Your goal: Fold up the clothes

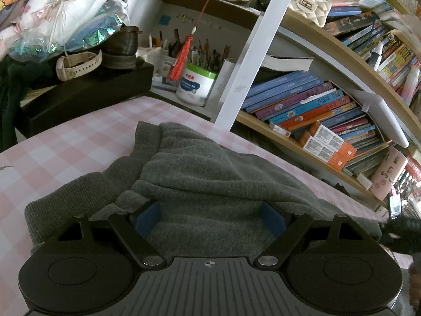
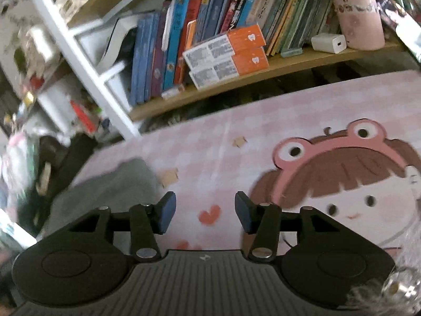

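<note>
Grey sweater (image 1: 210, 184) is bunched on the pink cloth (image 1: 65, 144). Left gripper (image 1: 210, 218) gapes wide over it, right gripper (image 2: 205, 210) is released, empty. Tub (image 1: 196, 84) holds pens.

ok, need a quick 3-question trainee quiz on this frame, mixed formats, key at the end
1. True or false: the right gripper holds a fold of the grey knitted garment.
2. Multiple choice: what lies between the blue pads of the left gripper? A) the white plastic tub of pens B) grey knit fabric C) an orange box
3. Fill in: the pink checked table cover shows a cartoon girl wearing a pink ____ headband.

Key:
1. False. Its jaws are open over the bare cover, with the garment off to the left of them.
2. B. The jaws stand wide, with the fabric between them.
3. frog
</note>
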